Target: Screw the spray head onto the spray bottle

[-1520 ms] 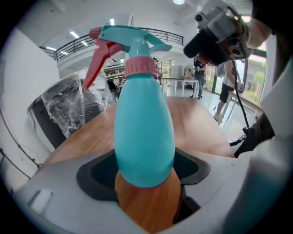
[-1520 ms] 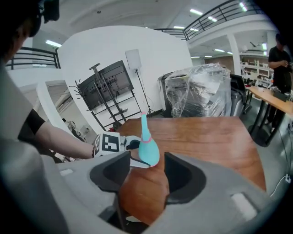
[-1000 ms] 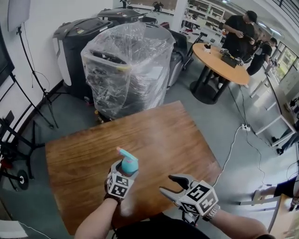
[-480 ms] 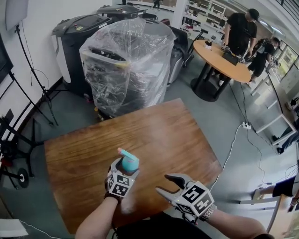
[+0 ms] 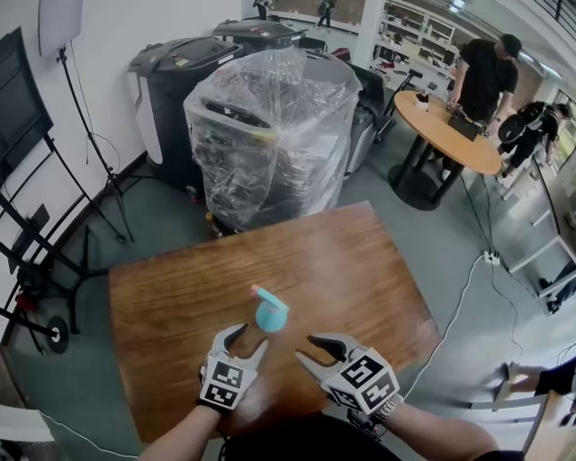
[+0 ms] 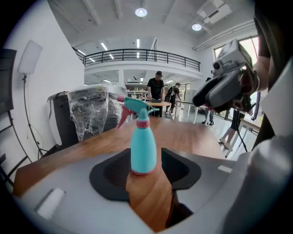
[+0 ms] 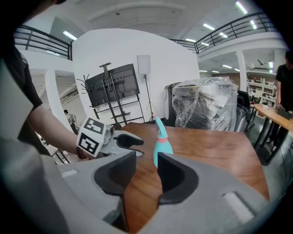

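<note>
the spray bottle was blue-green, with a pink ring round its neck. the spray head on top was blue-green too, and its trigger was pink. the table was warm brown wood with darker streaks along it. the floor was dull grey.

in the head view, at eleven o'clock a bin was black and dark grey. at twelve o'clock plastic wrap was shiny and see-through. at two o'clock a round table was light orange-brown. the wall at eleven o'clock was white.
</note>
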{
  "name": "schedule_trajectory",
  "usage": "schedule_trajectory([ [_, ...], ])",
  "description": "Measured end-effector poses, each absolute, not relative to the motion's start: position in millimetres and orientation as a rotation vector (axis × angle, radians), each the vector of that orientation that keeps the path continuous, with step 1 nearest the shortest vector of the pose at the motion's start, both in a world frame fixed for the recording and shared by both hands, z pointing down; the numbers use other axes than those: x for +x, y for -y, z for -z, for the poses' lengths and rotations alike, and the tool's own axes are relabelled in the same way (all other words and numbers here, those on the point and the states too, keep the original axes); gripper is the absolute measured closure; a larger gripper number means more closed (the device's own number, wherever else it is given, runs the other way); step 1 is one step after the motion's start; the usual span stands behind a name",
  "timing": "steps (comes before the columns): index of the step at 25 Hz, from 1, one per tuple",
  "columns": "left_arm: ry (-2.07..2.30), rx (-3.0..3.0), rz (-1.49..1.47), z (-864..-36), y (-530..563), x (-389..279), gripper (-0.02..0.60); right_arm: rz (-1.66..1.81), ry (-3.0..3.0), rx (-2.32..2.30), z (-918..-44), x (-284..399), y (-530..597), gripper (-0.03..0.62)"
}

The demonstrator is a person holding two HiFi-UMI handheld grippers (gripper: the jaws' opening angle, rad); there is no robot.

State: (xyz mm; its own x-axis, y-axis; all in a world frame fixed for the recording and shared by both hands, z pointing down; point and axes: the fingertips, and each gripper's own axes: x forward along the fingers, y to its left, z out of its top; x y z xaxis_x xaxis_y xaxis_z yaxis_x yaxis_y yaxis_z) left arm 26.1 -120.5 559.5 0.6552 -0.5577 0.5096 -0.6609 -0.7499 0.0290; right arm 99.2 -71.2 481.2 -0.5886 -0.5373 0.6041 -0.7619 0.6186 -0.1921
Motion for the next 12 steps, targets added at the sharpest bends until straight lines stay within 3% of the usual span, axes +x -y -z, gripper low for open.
schedule_trajectory([
  [1, 0.994, 2.657, -0.675, -548, 115, 24, 0.368, -0.598, 2.359, 1.039, -480, 97, 74, 0.47],
  [5, 1.01, 2.647, -0.518, -499, 100, 16, 0.558, -0.585, 2.399, 1.116, -474, 89, 83, 0.585],
  [12, 0.986, 2.629, -0.44, -465, 89, 19, 0.569, -0.533, 2.427, 1.129, -472, 70, 84, 0.602],
])
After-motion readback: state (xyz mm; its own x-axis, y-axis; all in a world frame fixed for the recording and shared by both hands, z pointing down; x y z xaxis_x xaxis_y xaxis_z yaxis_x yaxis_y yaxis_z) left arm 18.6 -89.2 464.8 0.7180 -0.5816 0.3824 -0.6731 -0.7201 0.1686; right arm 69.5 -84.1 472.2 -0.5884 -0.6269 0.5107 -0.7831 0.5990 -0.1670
